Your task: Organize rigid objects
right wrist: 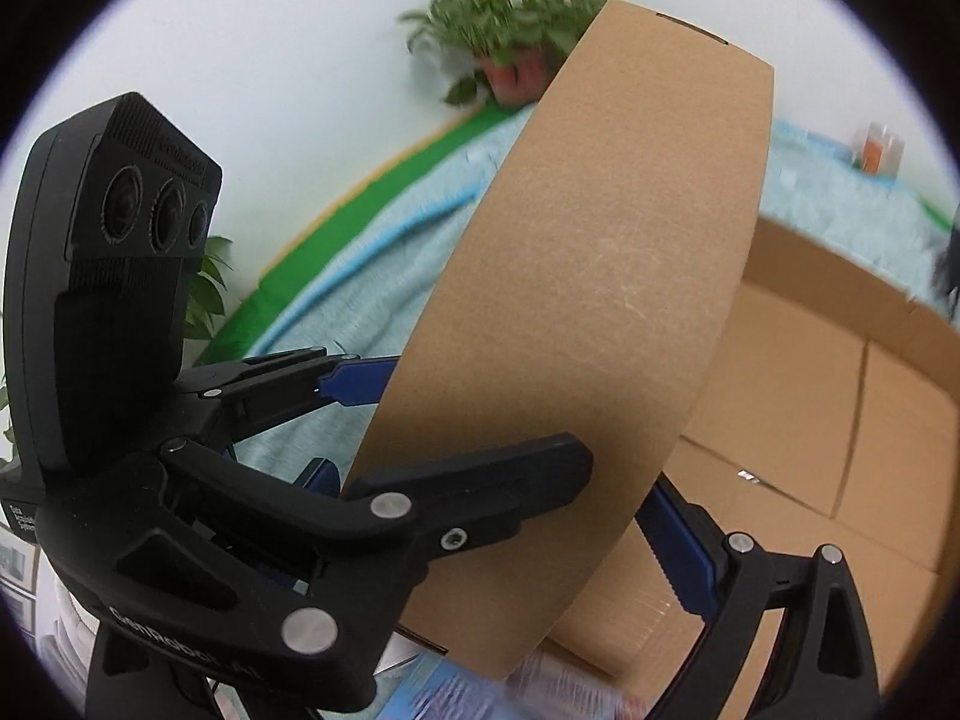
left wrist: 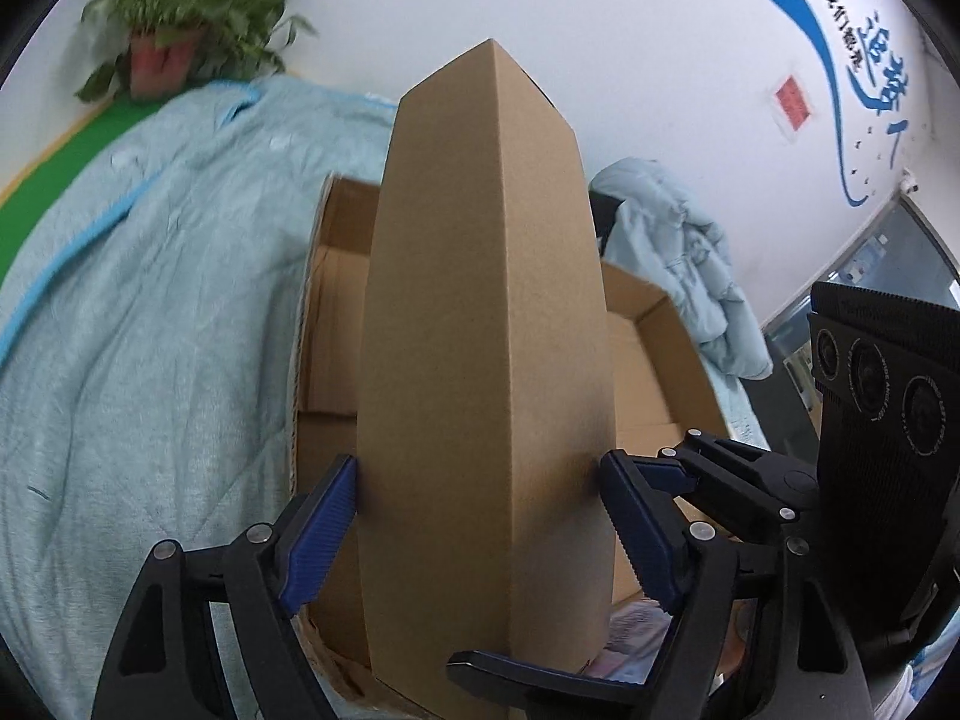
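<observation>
Blue Chinese lettering on wall mural (left wrist: 864, 42), not legible.

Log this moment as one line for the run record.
stage: carrying | left gripper: shut on flat cardboard box | right gripper: shut on the same box | below: open carton on blue blanket

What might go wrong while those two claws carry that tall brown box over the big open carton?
The closed cardboard box is pinched only near its lower end by the left claw and the right claw, so its tall upper part could tip or slip. The open carton lies on soft blue bedding; a bump from the box could shift it.
</observation>
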`<state>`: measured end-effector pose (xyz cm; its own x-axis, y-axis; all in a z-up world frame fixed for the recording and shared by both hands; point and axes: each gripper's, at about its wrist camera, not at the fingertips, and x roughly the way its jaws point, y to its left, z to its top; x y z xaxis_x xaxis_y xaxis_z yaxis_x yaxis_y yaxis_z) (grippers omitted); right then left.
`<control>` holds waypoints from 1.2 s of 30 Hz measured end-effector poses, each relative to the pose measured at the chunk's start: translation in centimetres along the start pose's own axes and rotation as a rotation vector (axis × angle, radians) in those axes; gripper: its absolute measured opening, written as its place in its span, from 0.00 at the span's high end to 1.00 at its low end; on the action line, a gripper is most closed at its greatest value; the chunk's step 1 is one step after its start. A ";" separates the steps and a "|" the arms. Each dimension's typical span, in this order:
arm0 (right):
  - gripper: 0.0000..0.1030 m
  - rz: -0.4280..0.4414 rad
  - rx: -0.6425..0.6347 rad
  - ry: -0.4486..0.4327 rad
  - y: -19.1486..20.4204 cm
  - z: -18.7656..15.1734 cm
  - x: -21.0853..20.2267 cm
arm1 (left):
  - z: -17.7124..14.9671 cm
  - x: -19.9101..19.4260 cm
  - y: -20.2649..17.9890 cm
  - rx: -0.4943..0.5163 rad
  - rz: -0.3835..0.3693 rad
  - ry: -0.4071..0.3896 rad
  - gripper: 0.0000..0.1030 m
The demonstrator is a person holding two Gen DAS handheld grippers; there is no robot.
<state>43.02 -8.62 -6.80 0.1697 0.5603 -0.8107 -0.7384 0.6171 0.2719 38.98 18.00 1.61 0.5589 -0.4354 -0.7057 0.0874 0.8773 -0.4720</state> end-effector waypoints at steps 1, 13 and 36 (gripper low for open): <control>0.07 0.004 0.010 0.027 -0.2 -0.2 0.8 | -0.3 0.7 0.6 -0.010 0.001 0.013 0.26; 0.06 0.142 0.110 0.156 -4.1 -0.5 5.0 | -2.3 0.3 4.3 -0.055 0.061 -0.039 0.35; 0.17 -0.062 0.172 -0.165 -1.2 -5.1 -2.9 | -11.2 -7.9 -2.3 0.154 0.279 -0.335 0.00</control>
<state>40.14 -13.78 -7.44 0.3262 0.5924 -0.7367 -0.6035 0.7303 0.3200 25.13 17.10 2.32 0.8118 -0.1114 -0.5733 0.0035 0.9826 -0.1860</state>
